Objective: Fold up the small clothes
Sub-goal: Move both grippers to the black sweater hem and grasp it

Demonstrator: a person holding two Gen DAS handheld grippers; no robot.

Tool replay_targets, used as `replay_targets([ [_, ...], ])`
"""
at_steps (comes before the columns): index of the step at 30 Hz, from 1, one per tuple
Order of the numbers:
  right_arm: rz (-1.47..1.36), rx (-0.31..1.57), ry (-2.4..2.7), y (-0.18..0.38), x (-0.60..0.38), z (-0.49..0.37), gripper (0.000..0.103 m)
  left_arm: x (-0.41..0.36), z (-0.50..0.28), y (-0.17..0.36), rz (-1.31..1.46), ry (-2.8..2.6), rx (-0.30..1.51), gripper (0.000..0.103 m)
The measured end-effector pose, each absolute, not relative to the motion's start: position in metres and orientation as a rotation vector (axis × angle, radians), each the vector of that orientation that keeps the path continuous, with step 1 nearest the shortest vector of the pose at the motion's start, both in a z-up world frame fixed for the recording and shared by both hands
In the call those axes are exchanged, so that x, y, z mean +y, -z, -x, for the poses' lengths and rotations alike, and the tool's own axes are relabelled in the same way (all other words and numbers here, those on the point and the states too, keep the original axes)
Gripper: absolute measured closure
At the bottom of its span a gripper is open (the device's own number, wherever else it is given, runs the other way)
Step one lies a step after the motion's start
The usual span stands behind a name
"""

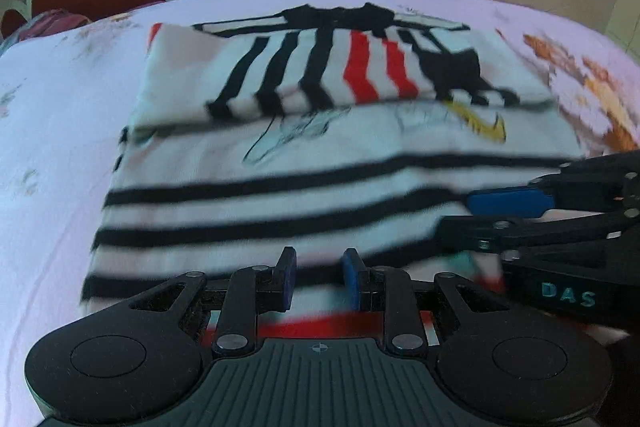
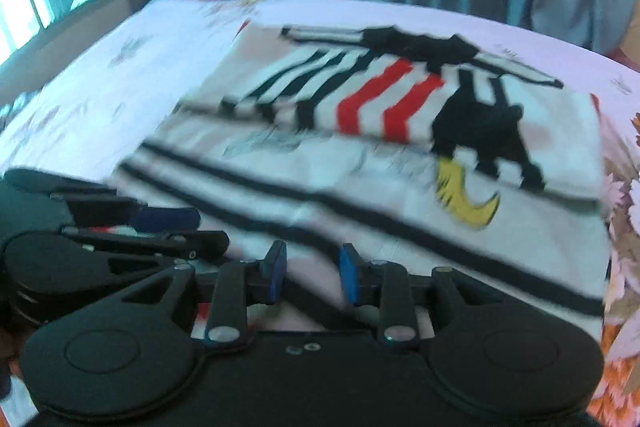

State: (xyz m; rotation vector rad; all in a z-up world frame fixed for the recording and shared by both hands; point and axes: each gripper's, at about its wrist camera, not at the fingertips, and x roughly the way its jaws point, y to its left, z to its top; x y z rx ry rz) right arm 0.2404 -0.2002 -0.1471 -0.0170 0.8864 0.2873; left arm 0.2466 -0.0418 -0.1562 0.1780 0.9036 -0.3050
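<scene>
Striped shirt [image 1: 304,163] lies spread on the pink bedsheet [image 1: 52,131], its far part folded over. Left gripper [image 1: 320,281] and right gripper [image 2: 312,277] sit side by side at its near hem — jaws narrowly apart, cloth between them; whether they pinch it is blurred, so I cannot tell.

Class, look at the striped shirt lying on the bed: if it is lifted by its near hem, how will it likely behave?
The striped shirt is probably floppy: its upper part already lies folded over with soft creases. It seems light and thin, lying nearly flat on the bed. It likely drapes and sags, rather than rolling or tipping.
</scene>
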Motion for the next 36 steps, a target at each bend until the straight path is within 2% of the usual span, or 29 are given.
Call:
replay_targets([
  [3,0.100,0.898,-0.239,0.156,-0.203,-0.220,0.075,-0.023,-0.229,0.160,-0.236,0.290,0.880,0.074],
  [5,0.110,0.894,-0.195,0.156,-0.213,-0.206,0.076,-0.006,-0.221,0.161,-0.228,0.267,0.883,0.065],
  [10,0.071,0.914,-0.056,0.154,-0.236,-0.177,0.075,0.018,-0.205,0.159,-0.212,0.278,0.886,0.065],
  [16,-0.007,0.918,0.014,0.138,-0.229,-0.137,0.068,0.046,-0.177,0.141,-0.147,0.258,0.894,0.064],
  [20,-0.033,0.928,0.097,0.137,-0.233,-0.105,0.052,0.075,-0.156,0.142,-0.119,0.241,0.923,0.064],
  [26,-0.098,0.950,0.200,0.143,-0.244,-0.069,0.051,0.106,-0.136,0.156,-0.029,0.234,0.973,0.064],
  [29,-0.128,0.956,0.244,0.145,-0.248,-0.058,0.041,0.107,-0.131,0.159,-0.001,0.261,0.983,0.064],
  [36,-0.260,0.977,0.273,0.154,-0.253,-0.043,0.041,0.108,-0.131,0.163,0.131,0.335,1.024,0.063],
])
